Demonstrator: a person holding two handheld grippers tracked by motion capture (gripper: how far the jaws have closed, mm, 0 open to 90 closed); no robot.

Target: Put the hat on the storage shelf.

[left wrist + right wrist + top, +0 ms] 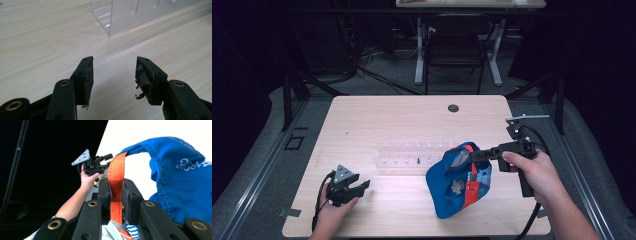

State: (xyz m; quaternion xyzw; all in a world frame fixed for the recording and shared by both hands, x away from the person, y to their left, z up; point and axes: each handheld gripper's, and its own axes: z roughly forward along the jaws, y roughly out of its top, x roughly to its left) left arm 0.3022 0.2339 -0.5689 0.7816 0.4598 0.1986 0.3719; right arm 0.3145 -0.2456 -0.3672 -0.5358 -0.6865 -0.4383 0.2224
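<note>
Two claws: one per hand.
Rack: one clear acrylic rack mid-surface, behind cap.
Cap: one blue cap, front right, lifted.
Right claw: clamped on orange strap.
Left claw: wide, holding nothing.

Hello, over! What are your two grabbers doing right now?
Right hand-held gripper shut on cap's orange strap. Left hand-held gripper open, empty, low over table. Clear rack behind cap.

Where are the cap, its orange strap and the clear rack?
cap [447, 192], high view, blue crown
orange strap [116, 185], right gripper view, between the jaws
clear rack [130, 15], left gripper view, end wall
</note>
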